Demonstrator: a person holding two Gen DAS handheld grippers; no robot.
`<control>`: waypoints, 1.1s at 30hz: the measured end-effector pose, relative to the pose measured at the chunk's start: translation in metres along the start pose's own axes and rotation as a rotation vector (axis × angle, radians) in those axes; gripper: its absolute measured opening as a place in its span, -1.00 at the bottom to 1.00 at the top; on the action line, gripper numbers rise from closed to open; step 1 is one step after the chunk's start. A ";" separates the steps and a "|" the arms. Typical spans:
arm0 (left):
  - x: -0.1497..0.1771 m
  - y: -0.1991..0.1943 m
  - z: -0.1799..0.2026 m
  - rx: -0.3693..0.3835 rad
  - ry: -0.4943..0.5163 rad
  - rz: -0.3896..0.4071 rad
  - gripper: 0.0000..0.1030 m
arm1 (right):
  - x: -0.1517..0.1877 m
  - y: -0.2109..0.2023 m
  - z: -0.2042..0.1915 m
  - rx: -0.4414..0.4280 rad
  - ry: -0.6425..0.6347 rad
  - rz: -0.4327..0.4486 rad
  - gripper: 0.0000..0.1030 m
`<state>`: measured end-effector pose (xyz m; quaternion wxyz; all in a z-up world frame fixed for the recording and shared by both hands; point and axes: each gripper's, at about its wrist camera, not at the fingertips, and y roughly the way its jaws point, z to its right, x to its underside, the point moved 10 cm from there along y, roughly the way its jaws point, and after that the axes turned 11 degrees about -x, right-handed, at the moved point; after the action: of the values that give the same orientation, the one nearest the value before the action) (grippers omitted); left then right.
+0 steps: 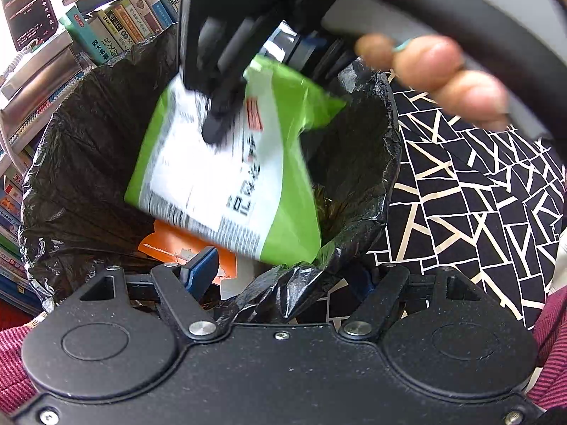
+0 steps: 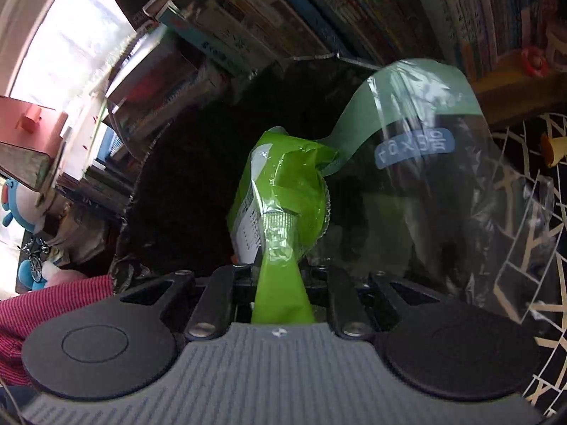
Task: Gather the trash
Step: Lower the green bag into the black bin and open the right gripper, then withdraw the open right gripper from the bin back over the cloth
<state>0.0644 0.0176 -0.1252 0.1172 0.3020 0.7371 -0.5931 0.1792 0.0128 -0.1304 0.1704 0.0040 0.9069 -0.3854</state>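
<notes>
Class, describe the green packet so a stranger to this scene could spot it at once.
Find the bin lined with a black bag, beside the bookshelves. Above its opening the right gripper pinches a green packet. Its white printed panel sets it apart from the orange wrapper lying inside.

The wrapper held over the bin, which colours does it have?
Bright green with a white printed panel; the wrapper shows best in the left wrist view.

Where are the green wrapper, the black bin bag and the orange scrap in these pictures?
green wrapper point(image 1: 226, 177): left wrist view, its white printed face.
black bin bag point(image 1: 81, 163): left wrist view, inner left wall.
orange scrap point(image 1: 166, 244): left wrist view, its upper part.
</notes>
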 end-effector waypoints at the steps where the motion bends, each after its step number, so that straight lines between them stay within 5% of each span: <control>1: 0.000 -0.001 0.000 0.001 0.000 0.001 0.44 | 0.001 0.008 0.005 0.025 0.019 -0.032 -0.61; 10: -0.001 -0.003 -0.003 0.009 -0.006 0.004 0.44 | 0.007 0.055 0.014 0.148 0.009 -0.194 -0.33; 16: 0.000 -0.004 -0.003 0.010 -0.006 0.000 0.44 | 0.012 0.060 0.021 0.141 0.054 -0.208 0.11; 23: -0.001 -0.003 -0.002 0.007 -0.007 -0.001 0.44 | 0.000 0.030 0.021 0.075 0.050 -0.118 0.50; 33: 0.000 -0.002 -0.002 0.004 -0.005 -0.001 0.44 | -0.009 -0.057 0.008 -0.041 0.000 0.099 0.72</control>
<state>0.0640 0.0190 -0.1230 0.1182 0.3004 0.7357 -0.5954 0.1826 -0.0319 -0.0931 0.1890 0.0453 0.9134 -0.3578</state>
